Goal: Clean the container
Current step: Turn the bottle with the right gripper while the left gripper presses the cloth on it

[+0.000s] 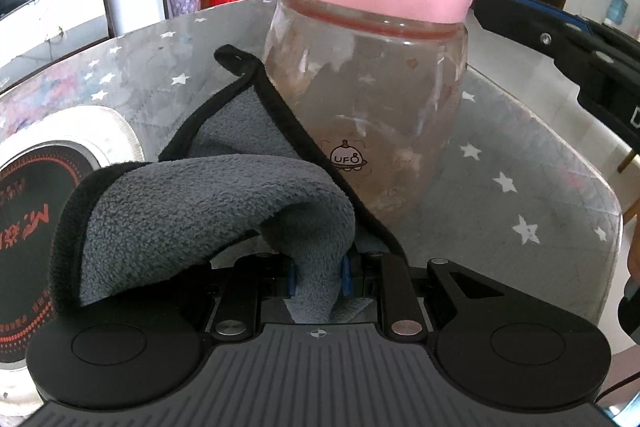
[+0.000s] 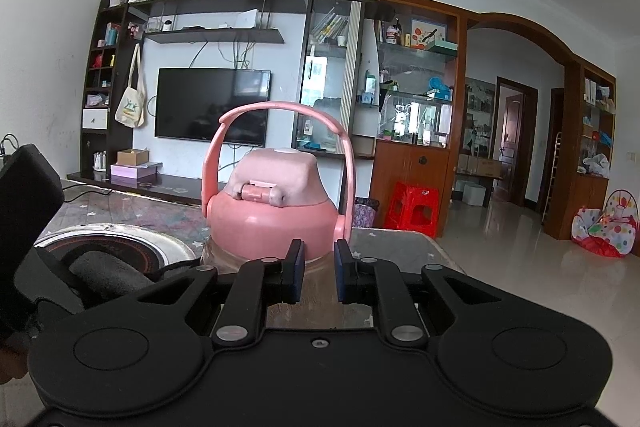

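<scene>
The left gripper (image 1: 319,277), angled downward, is clamped on a grey cloth (image 1: 208,203) draped against the clear bottle (image 1: 372,99) (pink lid) standing on the starred table (image 1: 520,187). The right gripper (image 2: 319,267), nearly level, is closed on the bottle's neck.

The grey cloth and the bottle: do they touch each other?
Touching. In the left wrist view the cloth, held in the left gripper, lies with its black edge pressed along the bottle wall, with no gap between them.
</scene>
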The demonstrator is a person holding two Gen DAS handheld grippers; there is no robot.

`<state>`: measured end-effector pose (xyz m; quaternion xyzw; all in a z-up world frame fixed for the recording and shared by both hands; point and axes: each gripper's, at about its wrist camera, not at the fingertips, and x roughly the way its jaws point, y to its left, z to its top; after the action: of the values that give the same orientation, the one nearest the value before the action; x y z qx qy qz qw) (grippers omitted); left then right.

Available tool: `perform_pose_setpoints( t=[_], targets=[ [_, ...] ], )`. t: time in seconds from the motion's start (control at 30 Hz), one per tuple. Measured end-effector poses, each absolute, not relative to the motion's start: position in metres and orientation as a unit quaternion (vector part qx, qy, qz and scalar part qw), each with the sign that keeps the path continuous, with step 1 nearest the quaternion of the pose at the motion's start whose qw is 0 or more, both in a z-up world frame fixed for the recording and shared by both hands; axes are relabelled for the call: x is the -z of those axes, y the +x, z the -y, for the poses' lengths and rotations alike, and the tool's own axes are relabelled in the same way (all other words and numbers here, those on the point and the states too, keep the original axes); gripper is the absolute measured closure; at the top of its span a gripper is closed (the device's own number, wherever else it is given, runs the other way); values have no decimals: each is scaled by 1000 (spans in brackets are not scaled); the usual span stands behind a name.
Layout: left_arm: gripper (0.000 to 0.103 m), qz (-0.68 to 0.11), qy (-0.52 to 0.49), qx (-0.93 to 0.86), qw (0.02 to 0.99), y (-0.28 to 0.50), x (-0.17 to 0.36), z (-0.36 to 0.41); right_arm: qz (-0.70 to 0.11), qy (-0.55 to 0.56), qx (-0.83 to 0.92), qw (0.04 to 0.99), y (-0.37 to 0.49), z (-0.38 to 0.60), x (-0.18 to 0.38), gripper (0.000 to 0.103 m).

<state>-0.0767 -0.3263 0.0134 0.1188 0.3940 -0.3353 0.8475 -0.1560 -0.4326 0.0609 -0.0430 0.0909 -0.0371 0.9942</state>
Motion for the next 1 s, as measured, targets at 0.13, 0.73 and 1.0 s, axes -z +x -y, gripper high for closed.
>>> perform_pose_setpoints(
  t=[0.13,0.73,1.0],
  targets=[
    [82,-377,121,335,855,-75,-28,321,-92,-42,36,994,-156,431,-61,86],
    [82,-317,129,327,881,-68,-75,317,-91,-36,35,995,-156,433,-63,76],
    [82,-323,133,321,880,-68,-68,320,-93,-36,37,994,-156,430,-61,69]
  ],
)
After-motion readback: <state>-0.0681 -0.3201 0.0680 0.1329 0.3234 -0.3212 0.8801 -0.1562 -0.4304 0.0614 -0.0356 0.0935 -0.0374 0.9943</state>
